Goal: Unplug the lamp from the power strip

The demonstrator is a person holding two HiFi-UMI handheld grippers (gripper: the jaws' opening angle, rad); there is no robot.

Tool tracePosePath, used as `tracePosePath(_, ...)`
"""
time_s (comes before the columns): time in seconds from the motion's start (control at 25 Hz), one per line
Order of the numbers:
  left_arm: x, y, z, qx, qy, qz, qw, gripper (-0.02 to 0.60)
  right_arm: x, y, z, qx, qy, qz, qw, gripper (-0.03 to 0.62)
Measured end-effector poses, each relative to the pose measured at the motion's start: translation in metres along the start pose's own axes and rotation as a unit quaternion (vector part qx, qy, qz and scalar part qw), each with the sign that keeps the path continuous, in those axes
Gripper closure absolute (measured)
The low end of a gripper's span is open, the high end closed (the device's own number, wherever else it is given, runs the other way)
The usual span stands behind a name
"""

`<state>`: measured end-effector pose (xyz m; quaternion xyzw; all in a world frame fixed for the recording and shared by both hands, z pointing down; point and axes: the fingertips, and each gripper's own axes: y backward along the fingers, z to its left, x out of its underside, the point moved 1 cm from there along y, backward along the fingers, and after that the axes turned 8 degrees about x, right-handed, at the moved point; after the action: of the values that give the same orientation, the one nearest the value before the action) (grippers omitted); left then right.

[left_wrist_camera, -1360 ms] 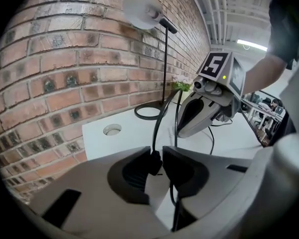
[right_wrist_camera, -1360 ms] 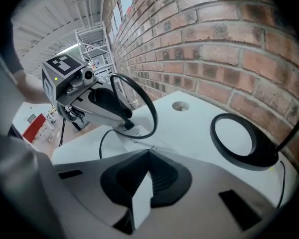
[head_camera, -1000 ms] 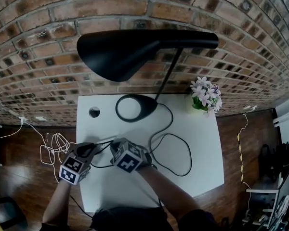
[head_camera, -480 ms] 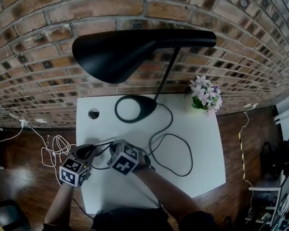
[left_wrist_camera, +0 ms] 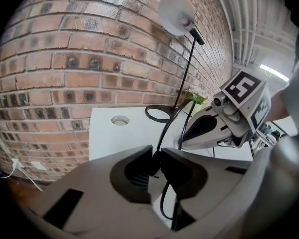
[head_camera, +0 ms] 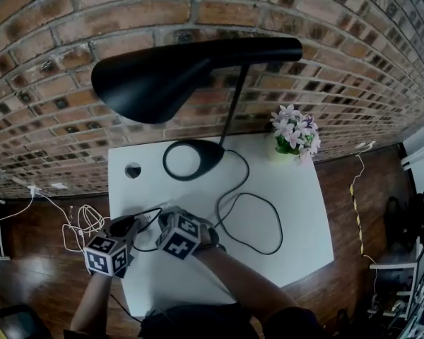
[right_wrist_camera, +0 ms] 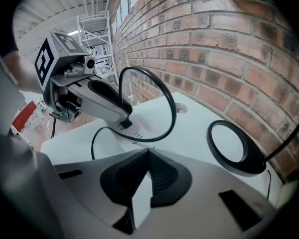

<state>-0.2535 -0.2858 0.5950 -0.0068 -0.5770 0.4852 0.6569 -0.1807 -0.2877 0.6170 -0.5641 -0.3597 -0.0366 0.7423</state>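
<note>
The lamp (head_camera: 155, 80), its cord (right_wrist_camera: 173, 109) and plug (right_wrist_camera: 125, 125) are black. The table (head_camera: 297, 189) and power strip (right_wrist_camera: 138, 195) are white. The far wall (head_camera: 56, 62) is red-brown brick with pale mortar. The flowers (head_camera: 295, 129), far right, are lilac-white with green leaves. The left gripper (left_wrist_camera: 157, 163) and right gripper (right_wrist_camera: 148, 153) are grey with black pads, and their cubes carry black-and-white square markers.
</note>
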Motion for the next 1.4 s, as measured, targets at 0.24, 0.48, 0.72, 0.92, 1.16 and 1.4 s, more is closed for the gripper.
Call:
tracePosePath(0.24, 0.003, 0.0, -0.002, 0.001, -0.018, 0.018, 0.9997, 0.525, 0.001, 0.0, 0.001, 0.002, 0.006, 0.002, 1.0, 0.597)
tracePosePath(0.48, -0.001, 0.002, -0.005, 0.006, 0.004, -0.005, 1.0, 0.525, 0.001, 0.001, 0.0, -0.006, -0.015, 0.008, 1.0, 0.597)
tracePosePath(0.72, -0.002, 0.003, -0.003, 0.008, 0.006, -0.012, 0.9999, 0.526, 0.0, 0.001, -0.003, -0.016, -0.044, 0.008, 0.999, 0.597)
tracePosePath(0.92, -0.003, 0.002, -0.009, 0.011, -0.049, -0.006, 0.9987, 0.526, -0.001, 0.001, -0.003, -0.026, -0.044, 0.02, 0.998, 0.597)
tracePosePath(1.16, -0.001, 0.002, -0.008, 0.019, -0.049, -0.011, 0.9986, 0.528, 0.0, 0.001, -0.004, -0.032, -0.047, 0.024, 0.998, 0.597)
tracePosePath(1.4, -0.006, -0.001, -0.01, -0.004, -0.123, 0.019, 0.9922, 0.528, -0.002, 0.0, -0.004, -0.03, -0.047, 0.028, 0.998, 0.597)
